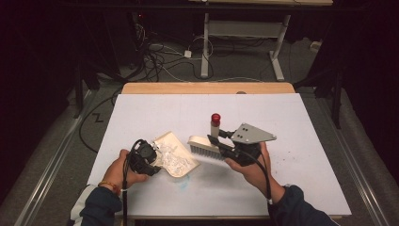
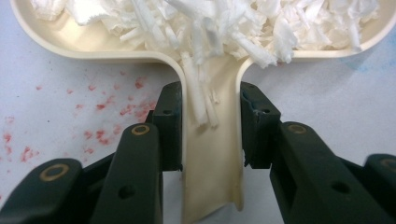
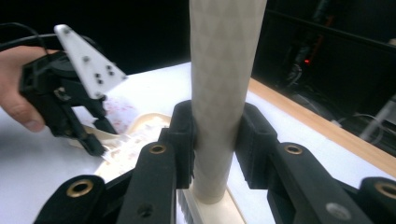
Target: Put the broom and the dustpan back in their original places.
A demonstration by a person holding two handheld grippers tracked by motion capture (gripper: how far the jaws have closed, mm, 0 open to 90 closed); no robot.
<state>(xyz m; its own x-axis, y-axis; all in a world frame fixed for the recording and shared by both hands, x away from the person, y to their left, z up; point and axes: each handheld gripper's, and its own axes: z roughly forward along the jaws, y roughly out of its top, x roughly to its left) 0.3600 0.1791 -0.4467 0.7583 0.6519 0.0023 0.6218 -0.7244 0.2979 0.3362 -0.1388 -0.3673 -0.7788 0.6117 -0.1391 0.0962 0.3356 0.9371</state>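
In the high view I see my left gripper (image 1: 149,160) at the near left part of the desk (image 1: 282,141), and its 2 jaws are closed on the handle of the cream dustpan (image 1: 175,153). The left gripper view shows this well: the dustpan (image 2: 212,154) handle is pressed between both jaws, and its lower end is cut off by the frame edge. The pan is full of white paper shreds (image 2: 224,23), some of them lie down into the handle channel. The far corners of the pan are also cut off there. On the desk beside the handle I see small red stains (image 2: 98,107); I cannot tell what they are.

My right gripper (image 1: 225,143) holds the brush (image 1: 207,145) just to the right of the dustpan, bristles down on the desk, handle upright with a red tip. In the right gripper view the jaws clamp the pale handle of the brush (image 3: 222,93); its top is out of frame and the bristles are mostly hidden behind the jaws. The left gripper (image 3: 95,137) appears there too, farther off.
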